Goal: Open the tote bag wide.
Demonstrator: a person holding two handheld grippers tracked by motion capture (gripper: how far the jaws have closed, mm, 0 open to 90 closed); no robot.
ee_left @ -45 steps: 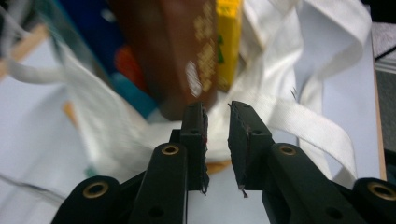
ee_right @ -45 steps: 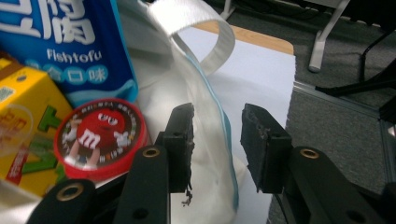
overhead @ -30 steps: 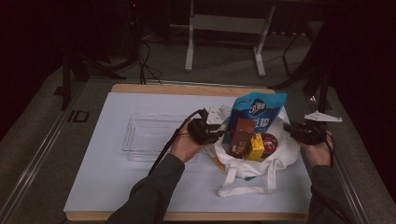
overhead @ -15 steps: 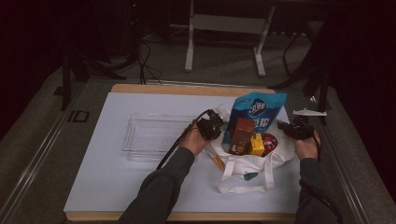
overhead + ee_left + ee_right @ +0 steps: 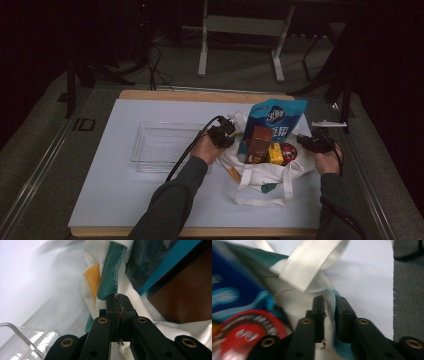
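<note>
A white cloth tote bag [image 5: 264,176] with green and orange patches lies on the white table [image 5: 125,185], just right of a clear plastic tray [image 5: 160,146]. The left gripper [image 5: 120,301] is pressed together, pinching the bag's rim. The right gripper [image 5: 329,305] has the opposite, blue-edged rim between its 2 jaws, which have just been opening and now stand slightly apart.

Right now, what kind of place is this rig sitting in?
Probably a lab or studio recording station, not a home: a wooden table under a white mat, metal stand legs behind it, loose cables on grey floor, dark surroundings.
</note>
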